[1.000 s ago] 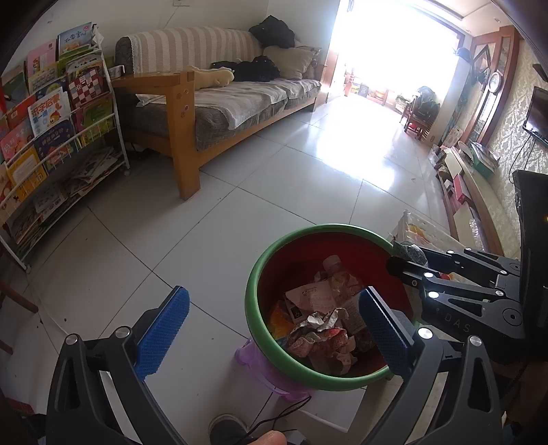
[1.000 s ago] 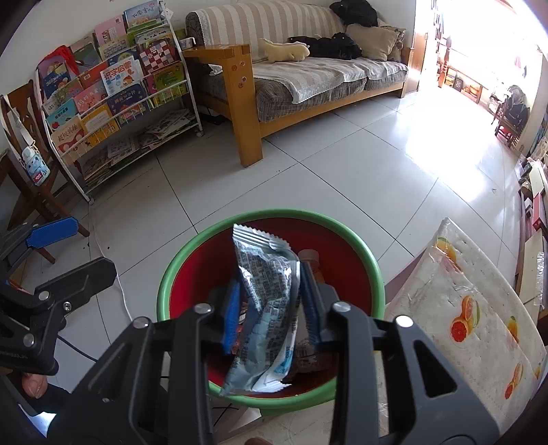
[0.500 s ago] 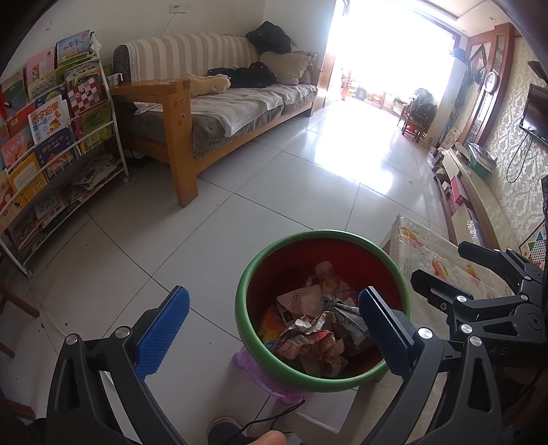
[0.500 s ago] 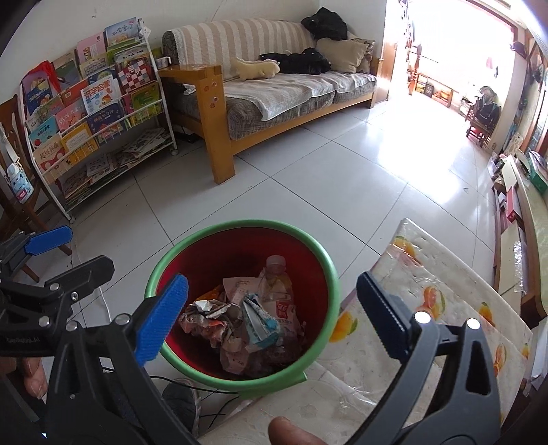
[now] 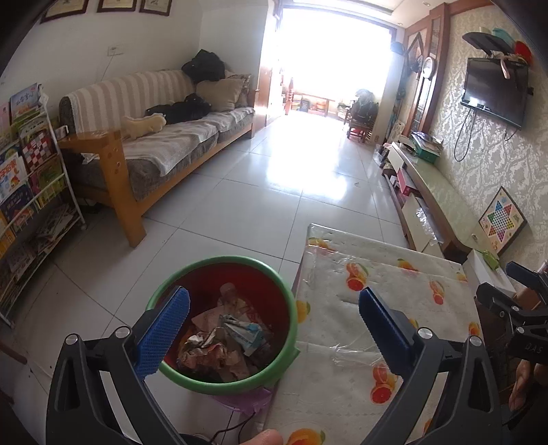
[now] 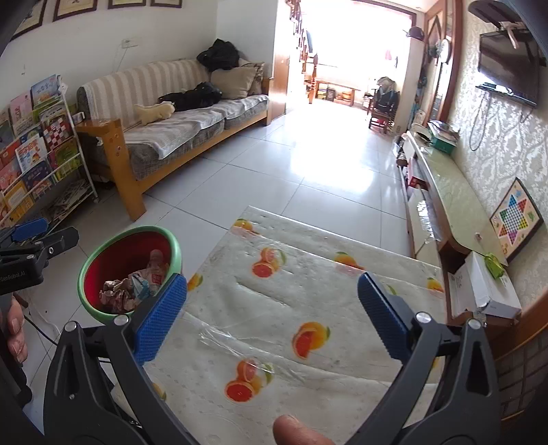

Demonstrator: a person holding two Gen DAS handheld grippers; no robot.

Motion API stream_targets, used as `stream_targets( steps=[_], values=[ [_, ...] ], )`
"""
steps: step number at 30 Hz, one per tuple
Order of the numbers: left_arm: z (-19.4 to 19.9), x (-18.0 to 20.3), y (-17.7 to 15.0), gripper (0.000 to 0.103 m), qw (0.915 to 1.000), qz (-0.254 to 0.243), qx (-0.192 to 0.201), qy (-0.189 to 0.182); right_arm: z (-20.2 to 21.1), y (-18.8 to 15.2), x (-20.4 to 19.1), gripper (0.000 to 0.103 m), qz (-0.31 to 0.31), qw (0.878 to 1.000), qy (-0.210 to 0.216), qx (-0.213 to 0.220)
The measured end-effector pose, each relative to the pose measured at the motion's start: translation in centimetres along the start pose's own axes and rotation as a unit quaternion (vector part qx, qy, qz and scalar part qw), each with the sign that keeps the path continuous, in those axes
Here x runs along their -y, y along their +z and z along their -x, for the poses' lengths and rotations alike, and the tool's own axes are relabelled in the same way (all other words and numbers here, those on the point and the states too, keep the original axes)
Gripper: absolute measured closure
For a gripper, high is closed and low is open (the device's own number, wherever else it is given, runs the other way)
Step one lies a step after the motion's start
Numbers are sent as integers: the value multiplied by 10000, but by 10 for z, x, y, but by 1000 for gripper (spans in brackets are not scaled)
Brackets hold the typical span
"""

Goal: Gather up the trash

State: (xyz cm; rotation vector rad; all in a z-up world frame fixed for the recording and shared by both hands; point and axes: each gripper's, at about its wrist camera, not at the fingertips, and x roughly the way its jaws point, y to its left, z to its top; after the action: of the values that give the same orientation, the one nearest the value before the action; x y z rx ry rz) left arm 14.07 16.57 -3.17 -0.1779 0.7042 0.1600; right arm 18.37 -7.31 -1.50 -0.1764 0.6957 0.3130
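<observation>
Crumpled foil, paper and a plastic bottle (image 5: 228, 293) fill the round red bin with its green rim (image 5: 289, 337), just beside the plastic-wrapped, orange-printed surface (image 6: 308, 297). Both the left tongs (image 5: 274, 328) and right tongs (image 6: 272, 315) gape wide, empty. Glossy film may snag a ribbed blue pad; a careless swing could tip the light bin.

Sunlit tiled floor (image 5: 260, 205), striped sofa (image 5: 164, 137) left.

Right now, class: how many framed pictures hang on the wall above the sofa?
3, side by side along the top edge of the wall: left, middle, right. All are cropped; more may lie out of frame.
</observation>
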Motion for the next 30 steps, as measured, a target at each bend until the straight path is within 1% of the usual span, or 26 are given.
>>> stream_targets(
  steps=[3,6,11,14,17,22,30],
  values=[
    [9,35,2,8,9996,-155,77,-210,22,-11,31,5,-258,9995,-176,62],
    [17,65,1,8,9991,-282,140,-291,41,-20,54,5,-432,9984,-336,133],
    [31,105,-3,8,9972,-567,302,-372,71,-34,77,5,-679,9956,-567,313],
    [41,122,-6,8,9958,-732,379,-392,86,-42,86,5,-837,9934,-680,400],
    [50,130,-10,8,9947,-840,454,-381,95,-50,93,5,-939,9921,-717,427],
    [61,132,-11,8,9942,-895,506,-308,108,-58,92,5,-996,9908,-763,504],
    [81,127,-12,8,9926,-1008,648,-211,123,-53,81,5,-966,9902,-745,676]
  ],
)
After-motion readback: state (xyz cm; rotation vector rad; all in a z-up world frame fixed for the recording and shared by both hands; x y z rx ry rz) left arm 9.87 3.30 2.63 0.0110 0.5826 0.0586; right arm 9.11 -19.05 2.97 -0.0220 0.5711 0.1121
